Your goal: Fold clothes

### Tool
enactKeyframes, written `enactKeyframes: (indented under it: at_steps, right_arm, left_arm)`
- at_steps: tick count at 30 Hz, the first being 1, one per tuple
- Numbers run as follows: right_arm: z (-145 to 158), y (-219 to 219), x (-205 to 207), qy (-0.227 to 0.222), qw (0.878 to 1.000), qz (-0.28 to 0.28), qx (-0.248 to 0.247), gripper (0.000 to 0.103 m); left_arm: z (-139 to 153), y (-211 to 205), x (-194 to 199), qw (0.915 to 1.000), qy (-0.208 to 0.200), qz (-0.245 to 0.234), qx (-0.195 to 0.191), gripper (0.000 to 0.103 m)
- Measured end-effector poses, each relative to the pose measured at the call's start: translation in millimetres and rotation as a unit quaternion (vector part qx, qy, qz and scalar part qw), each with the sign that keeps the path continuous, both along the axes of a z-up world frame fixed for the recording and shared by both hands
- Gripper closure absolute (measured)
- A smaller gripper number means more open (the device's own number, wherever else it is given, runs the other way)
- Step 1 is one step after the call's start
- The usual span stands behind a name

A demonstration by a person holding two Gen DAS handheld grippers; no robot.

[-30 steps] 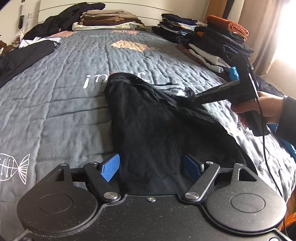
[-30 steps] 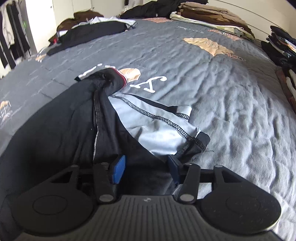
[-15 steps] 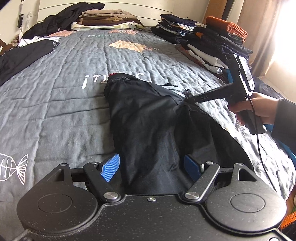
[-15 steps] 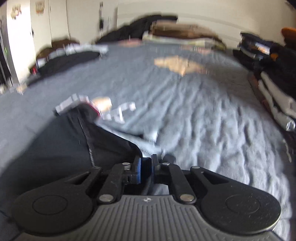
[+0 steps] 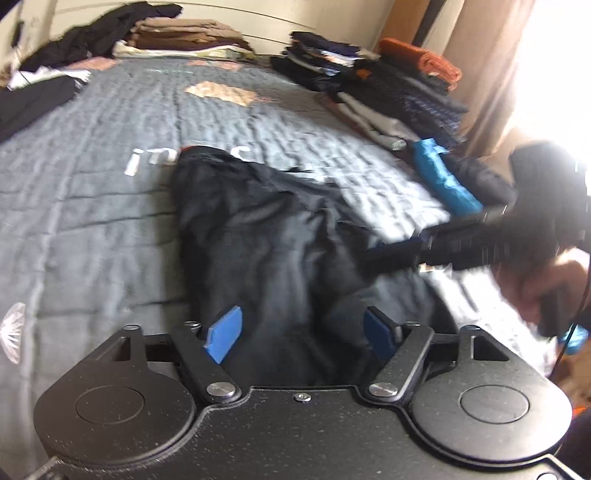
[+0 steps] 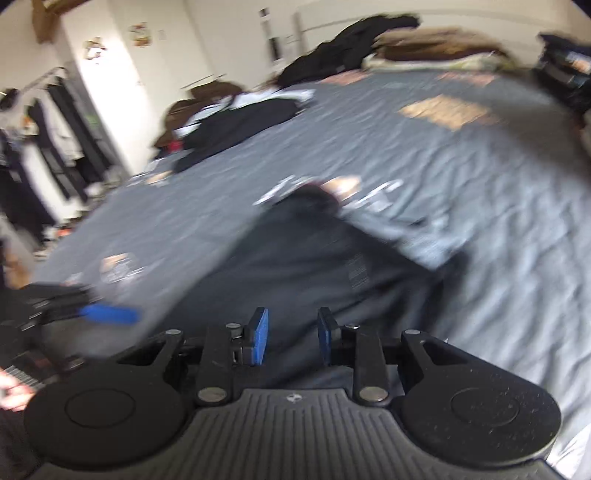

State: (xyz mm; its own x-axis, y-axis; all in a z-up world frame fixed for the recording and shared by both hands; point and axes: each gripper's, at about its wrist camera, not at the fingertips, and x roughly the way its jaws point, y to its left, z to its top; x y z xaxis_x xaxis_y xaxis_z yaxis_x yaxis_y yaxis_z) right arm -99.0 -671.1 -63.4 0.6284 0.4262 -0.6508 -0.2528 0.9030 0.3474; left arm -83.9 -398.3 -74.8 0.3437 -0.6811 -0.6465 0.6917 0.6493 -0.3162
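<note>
- Since a second ago the right gripper point(image 6: 291, 334) has let go of the garment's point(image 5: 280, 258) grey-lined flap and pulled back toward the bed's right edge; that flap, then spread open beside the collar, is now mostly folded under black cloth, with a strip of grey point(image 6: 402, 232) left showing.
- Landmark: the garment lies lengthwise on the grey quilt point(image 5: 92, 206), in the near half of the bed, collar end pointing toward the headboard.
- Right gripper: its fingers point(image 6: 260, 334) are parting, a narrow gap between the blue pads, and nothing is clamped there; black cloth lies beneath them. In the left wrist view it shows as a blurred dark bar point(image 5: 413, 251) over the garment's right edge, with the person's hand point(image 5: 543, 288) on its grip.
- Left gripper point(image 5: 301, 334): placed at the garment's near end, fingers point(image 5: 225, 334) closing but set wide to either side of the cloth, pads not pressing on it. In the right wrist view one blue pad point(image 6: 109, 314) shows to the left of the garment's near end.
- Beyond the garment's right side, a row of folded stacks point(image 5: 391, 96) runs along the bed edge, and a blue piece point(image 5: 439, 181) lies at its near end.
- Beyond the collar, near the headboard, sit a brown and beige stack point(image 5: 184, 37) and a black heap point(image 5: 96, 33).
- Left of the garment, well apart, more dark clothes point(image 6: 236, 129) lie at the bed's far left edge.
</note>
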Motion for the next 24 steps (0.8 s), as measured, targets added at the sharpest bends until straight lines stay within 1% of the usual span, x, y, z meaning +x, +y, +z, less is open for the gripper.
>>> enactKeyframes:
  at_steps: [2,3,5,6,8,9,10,12,14,16,19,22,24]
  right_arm:
    - [-3,16,-21,0.017,0.999,0.028,0.036,0.075]
    - [-3,20,-32,0.020,0.998,0.033,0.047,0.075]
    - [-6,25,-48,0.032,0.996,0.040,0.074,0.075]
    - [-10,26,-54,0.041,0.995,0.037,0.080,0.075]
    - [-17,25,-63,0.060,0.995,0.030,0.073,0.074]
    - [-23,24,-65,0.070,0.995,0.026,0.063,0.074]
    - [-29,23,-68,0.081,0.995,0.018,0.047,0.074]
    - [-39,19,-73,0.097,0.995,0.006,0.022,0.074]
    - [-44,12,-83,0.091,0.996,0.006,0.019,0.075]
    - [-44,9,-91,0.086,0.996,0.002,0.013,0.075]
    - [-43,7,-101,0.077,0.997,-0.002,0.005,0.074]
    - [-40,6,-110,0.068,0.998,-0.012,-0.002,0.074]
    - [-34,5,-116,0.065,0.997,-0.028,0.003,0.074]
  left_arm:
    - [-3,-1,0,0.9991,0.032,-0.016,-0.023,0.043]
    - [-6,-2,1,0.9981,0.047,-0.023,-0.031,0.044]
    - [-16,-4,5,0.9959,0.081,-0.027,-0.031,0.044]
    - [-22,-4,7,0.9943,0.098,-0.029,-0.031,0.044]
    - [-37,-3,14,0.9922,0.123,-0.017,-0.007,0.045]
    - [-43,0,15,0.9919,0.127,-0.009,0.001,0.046]
    - [-45,4,17,0.9917,0.128,-0.010,0.002,0.049]
    - [-47,13,19,0.9911,0.133,-0.009,-0.001,0.050]
    - [-42,21,21,0.9913,0.132,0.000,-0.002,0.050]
    - [-37,28,23,0.9924,0.123,0.008,0.005,0.050]
    - [-31,35,27,0.9923,0.122,0.020,0.007,0.050]
    - [-17,39,25,0.9942,0.104,0.026,0.003,0.049]
    - [-7,41,18,0.9961,0.082,0.032,-0.002,0.045]
